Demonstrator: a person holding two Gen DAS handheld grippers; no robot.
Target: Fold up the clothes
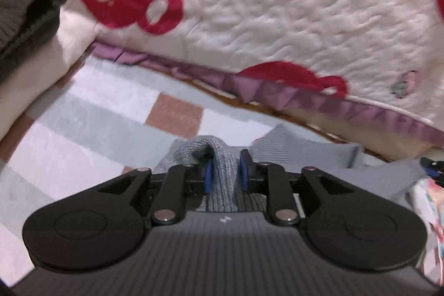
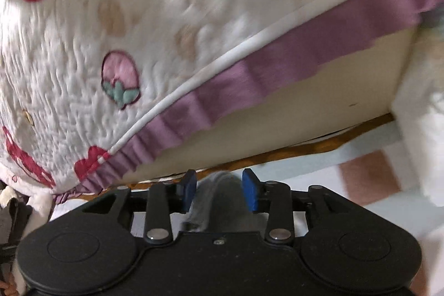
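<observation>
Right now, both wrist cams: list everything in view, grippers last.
grey knit garment: 1, grey, low on the rug, bunched up between both grippers' pads
quilted cover: 1, cream with red bear prints and a purple ruffle hem, hanging over the bed edge behind
checked rug: 1, pale blue, white and brown squares, on the floor
dark knit garment: 1, dark grey-brown, upper left on a cream cushion
floral fabric: 1, multicoloured, far right edge, mostly cut off
left gripper: 1, black with blue pads, closed on the grey knit
right gripper: 1, black with blue pads, grey knit between the pads; blurred, grip unclear
</observation>
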